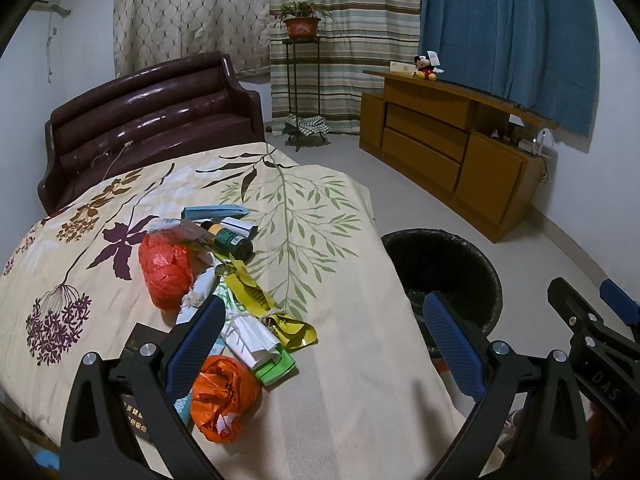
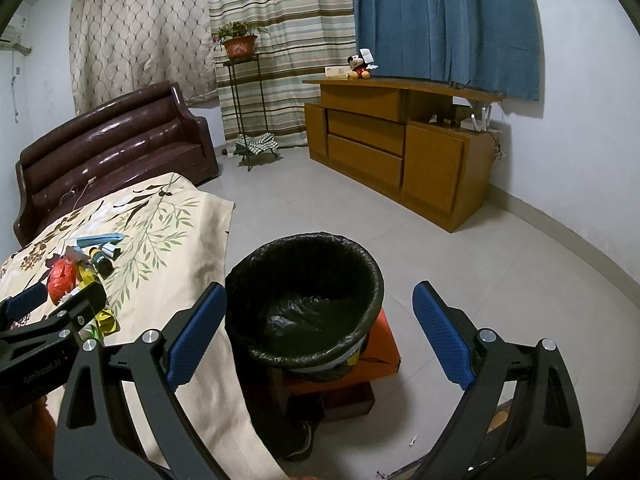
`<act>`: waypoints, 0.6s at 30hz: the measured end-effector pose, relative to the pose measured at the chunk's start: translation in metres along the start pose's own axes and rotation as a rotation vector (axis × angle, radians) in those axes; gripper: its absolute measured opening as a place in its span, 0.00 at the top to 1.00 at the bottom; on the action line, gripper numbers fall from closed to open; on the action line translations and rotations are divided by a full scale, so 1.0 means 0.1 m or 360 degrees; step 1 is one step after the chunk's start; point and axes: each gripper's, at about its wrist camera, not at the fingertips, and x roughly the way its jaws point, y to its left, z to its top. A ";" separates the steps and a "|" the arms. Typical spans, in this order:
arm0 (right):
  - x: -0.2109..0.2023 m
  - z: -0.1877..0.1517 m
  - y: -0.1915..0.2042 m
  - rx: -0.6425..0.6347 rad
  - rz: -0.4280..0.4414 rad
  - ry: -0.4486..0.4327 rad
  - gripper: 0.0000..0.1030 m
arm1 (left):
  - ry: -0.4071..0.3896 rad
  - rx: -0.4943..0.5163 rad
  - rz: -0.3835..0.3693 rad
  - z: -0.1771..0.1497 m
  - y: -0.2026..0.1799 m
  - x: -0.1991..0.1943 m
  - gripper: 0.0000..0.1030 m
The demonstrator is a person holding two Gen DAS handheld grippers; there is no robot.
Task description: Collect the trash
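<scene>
Trash pile [image 1: 224,280] at centre-left on the bed [image 1: 340,360]: two crumpled orange bags, one dark bottle [image 1: 232,240], assorted wrappers. Left gripper [image 1: 324,340] and right gripper [image 2: 320,332] both have jaws apart, empty.

Sofa: a dark maroon leather sofa [image 1: 160,116] stands against the wall, a white cable lying on its seat.
Bed cover: a cream sheet printed with leaves and flowers [image 1: 312,208].
Curtains: a cream lattice-patterned curtain [image 1: 188,8], a striped beige and green curtain [image 1: 344,40], a blue curtain [image 1: 508,28].
Plant: a potted plant in an orange pot [image 1: 302,24] on a tall black metal stand [image 1: 302,92].
Cabinet: a low brown wooden cabinet [image 1: 448,144] with a mouse plush toy [image 1: 425,67] on top.
Floor: pale tiles [image 2: 360,216].
</scene>
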 end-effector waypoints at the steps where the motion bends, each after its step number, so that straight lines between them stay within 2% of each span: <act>1: -0.01 0.00 0.00 0.0000 -0.0001 0.0000 0.11 | 0.0001 -0.0003 0.0003 0.00 0.00 0.00 0.06; 18: 0.02 -0.01 0.02 -0.0004 0.0003 0.0006 0.11 | 0.0013 -0.0011 0.0001 0.03 0.03 0.00 0.06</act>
